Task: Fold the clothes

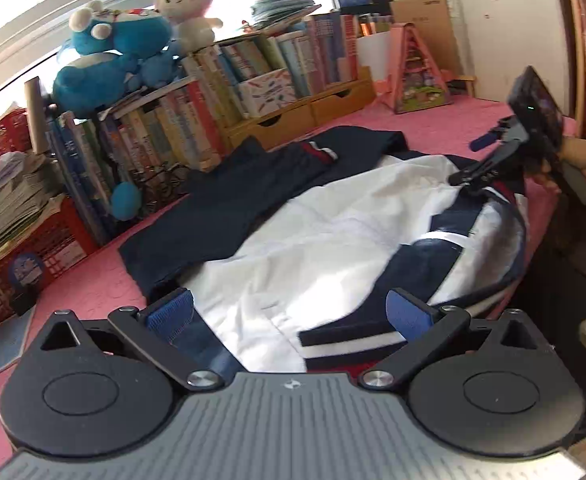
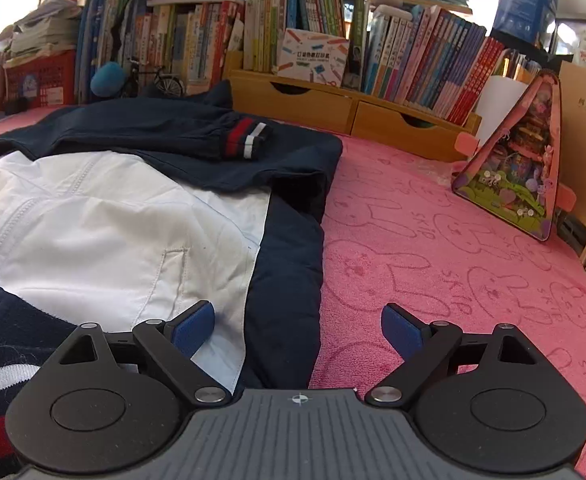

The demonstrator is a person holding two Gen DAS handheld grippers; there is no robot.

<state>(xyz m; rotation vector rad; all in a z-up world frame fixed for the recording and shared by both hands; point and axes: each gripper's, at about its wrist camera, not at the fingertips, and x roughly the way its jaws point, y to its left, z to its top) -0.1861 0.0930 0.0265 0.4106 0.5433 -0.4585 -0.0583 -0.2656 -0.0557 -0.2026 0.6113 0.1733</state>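
Left wrist view shows the jacket [image 1: 293, 240] spread flat on the pink table [image 1: 93, 292], white lining up and one navy sleeve [image 1: 229, 196] laid across it, likely so the next fold can follow. Both the left tongs [image 1: 289, 316] and right tongs [image 2: 298, 332] stand wide apart with nothing pinched, hovering over the near hem and the navy side edge [image 2: 289, 280]. Open pink cloth lies to the right; books [image 2: 425, 60] and a wooden drawer shelf [image 2: 353, 108] crowd the far edge.

Bare pink mat [image 2: 433, 240] right of jacket [image 2: 133, 220] — books [image 2: 433, 60], toy house [image 2: 521, 160] behind
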